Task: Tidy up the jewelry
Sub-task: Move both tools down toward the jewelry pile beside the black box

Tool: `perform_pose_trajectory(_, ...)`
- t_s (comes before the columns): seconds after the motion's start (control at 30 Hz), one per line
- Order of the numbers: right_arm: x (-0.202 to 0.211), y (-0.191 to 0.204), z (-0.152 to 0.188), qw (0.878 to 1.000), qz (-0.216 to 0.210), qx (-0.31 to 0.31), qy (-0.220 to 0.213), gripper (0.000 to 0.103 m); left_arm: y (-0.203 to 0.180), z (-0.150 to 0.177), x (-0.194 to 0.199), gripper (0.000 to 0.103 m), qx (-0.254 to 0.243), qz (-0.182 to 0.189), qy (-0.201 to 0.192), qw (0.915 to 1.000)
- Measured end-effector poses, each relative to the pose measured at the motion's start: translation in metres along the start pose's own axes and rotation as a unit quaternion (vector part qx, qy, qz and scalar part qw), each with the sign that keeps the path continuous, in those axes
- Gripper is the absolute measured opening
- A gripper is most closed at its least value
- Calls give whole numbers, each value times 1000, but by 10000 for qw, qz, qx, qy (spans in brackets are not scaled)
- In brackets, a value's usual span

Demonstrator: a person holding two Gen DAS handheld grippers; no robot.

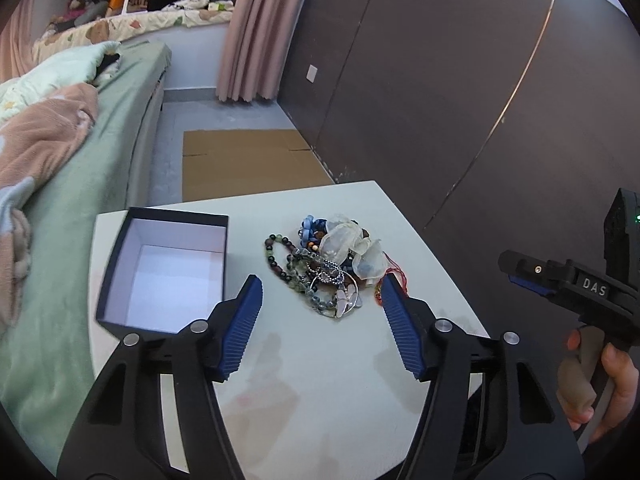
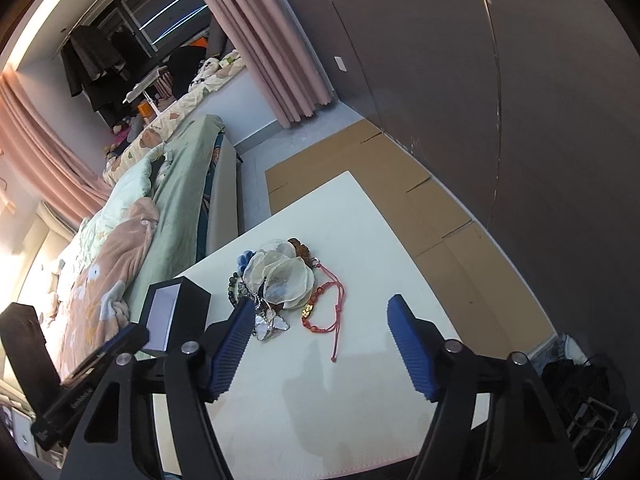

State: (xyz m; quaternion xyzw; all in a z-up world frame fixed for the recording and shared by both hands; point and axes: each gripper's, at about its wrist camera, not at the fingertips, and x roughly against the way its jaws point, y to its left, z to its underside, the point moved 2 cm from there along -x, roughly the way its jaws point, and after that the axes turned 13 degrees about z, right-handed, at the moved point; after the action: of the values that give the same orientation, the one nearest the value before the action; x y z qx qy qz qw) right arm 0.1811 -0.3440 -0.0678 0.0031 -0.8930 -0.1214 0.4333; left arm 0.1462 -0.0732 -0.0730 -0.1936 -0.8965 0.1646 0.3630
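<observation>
A tangled pile of jewelry (image 1: 326, 268) lies on the small white table (image 1: 304, 380): bead bracelets, a blue flower piece, translucent shell petals, a red cord bracelet. An open dark box (image 1: 168, 268) with a white inside stands empty left of the pile. My left gripper (image 1: 322, 290) is open, above the table just short of the pile. My right gripper (image 2: 320, 308) is open, held near the pile (image 2: 280, 276) with the red cord bracelet (image 2: 324, 308) between its fingers' line. The box (image 2: 176, 312) shows at the left there. The right gripper also appears at the right edge of the left wrist view (image 1: 516, 272).
A bed with green sheet and pink blanket (image 1: 60, 160) runs along the table's left side. Flattened cardboard (image 1: 248, 160) lies on the floor beyond the table. A dark wardrobe wall (image 1: 460, 80) stands to the right. Pink curtains (image 1: 256, 28) hang at the back.
</observation>
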Motion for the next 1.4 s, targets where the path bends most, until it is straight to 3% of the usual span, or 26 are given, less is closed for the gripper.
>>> perform_pose_trajectory(0.3,-30,-9,-10,9985,-82,-414,361,59,-6,-23,-50,62,-47,344,384,9987)
perform_pose_trajectory(0.63,-64,-20,-10,9945,60,-697,785,41,-16,-31,-106,62,-346,144,983,9945)
perform_pose_trajectory(0.8,-75,-17,-9,9936,139,-685,890,38,-17,-26,-131,62,-468,115,1123,9925)
perform_pose_trajectory(0.9,-82,-16,-10,9930,218,-687,931,37,-19,-22,-142,50,-597,84,1251,9903)
perform_pose_trajectory(0.97,-88,-15,-10,9926,261,-673,979,37,-18,-21,-144,32,-649,20,1240,9902)
perform_pose_trajectory(1.0,-91,-14,-11,9923,294,-659,1003,37,-17,-22,-147,13,-601,22,1293,9898)
perform_pose_trajectory(1.03,-95,-12,-12,9921,339,-623,1034,37,-14,-22,-146,4,-551,9,1302,9900)
perform_pose_trajectory(1.4,-132,21,-8,9887,719,-57,1316,28,1,-37,-96,4,-204,297,722,9967)
